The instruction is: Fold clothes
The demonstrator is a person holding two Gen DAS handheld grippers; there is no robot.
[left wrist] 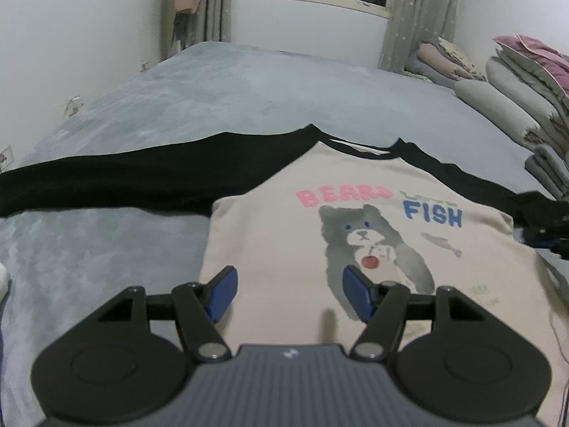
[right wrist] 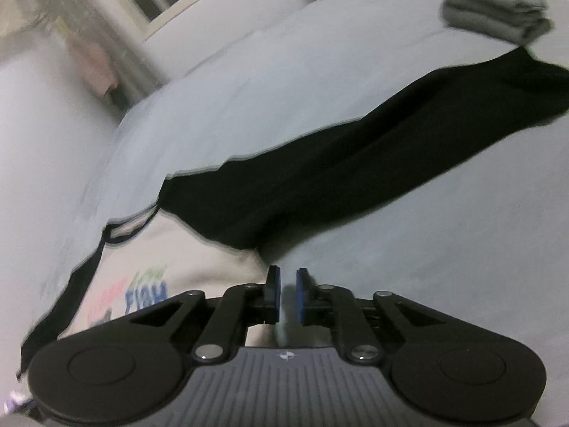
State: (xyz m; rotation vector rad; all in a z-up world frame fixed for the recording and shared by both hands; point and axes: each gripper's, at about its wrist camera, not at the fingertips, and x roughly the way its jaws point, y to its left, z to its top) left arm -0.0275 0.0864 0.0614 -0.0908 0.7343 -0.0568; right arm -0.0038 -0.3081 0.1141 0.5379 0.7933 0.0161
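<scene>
Shirt, cream with black sleeves and a bear print, lay flat and face up on the bed, both sleeves spread out, no fold yet made; left gripper hovered over its hem, jaws wide and empty; right gripper beside its armpit, jaws narrow, nothing visibly held.

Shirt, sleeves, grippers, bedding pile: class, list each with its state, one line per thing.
Shirt: flat on the bed, print up, unfolded.
Left sleeve: stretched out straight.
Right sleeve: stretched out, not folded in.
Left gripper: open above the shirt, holding nothing.
Right gripper: jaws nearly together, nothing visibly between them.
Bedding pile: folded, stacked at the bed's edge.
</scene>
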